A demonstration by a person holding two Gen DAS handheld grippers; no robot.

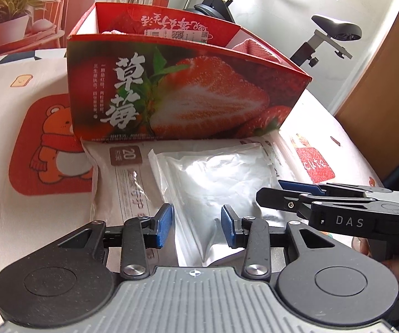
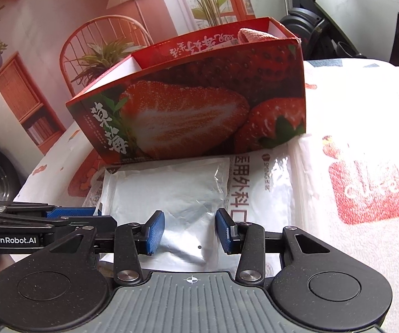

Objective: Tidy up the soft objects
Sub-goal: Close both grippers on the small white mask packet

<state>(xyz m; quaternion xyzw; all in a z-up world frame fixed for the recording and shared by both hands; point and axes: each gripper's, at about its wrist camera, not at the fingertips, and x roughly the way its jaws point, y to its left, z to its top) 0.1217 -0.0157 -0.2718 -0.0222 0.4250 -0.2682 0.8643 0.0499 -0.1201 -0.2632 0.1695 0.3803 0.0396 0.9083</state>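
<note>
The strawberry box [image 1: 182, 88] walls you off ahead; the right claw [image 1: 296, 194] crowds your left claw [image 1: 196, 229] closely; the box's open top stays free.

The left gripper [image 1: 198, 226] points forward and down, its blue-padded fingers [image 1: 162, 226] standing partly apart with a gap between them, pressing on nothing. The right gripper [image 2: 189, 231] is pitched down alike, its fingers [image 2: 224, 230] equally parted and empty. The two sit side by side, close together, each crossing the other's view. A hand [image 1: 393, 266] grips the right handle.
</note>
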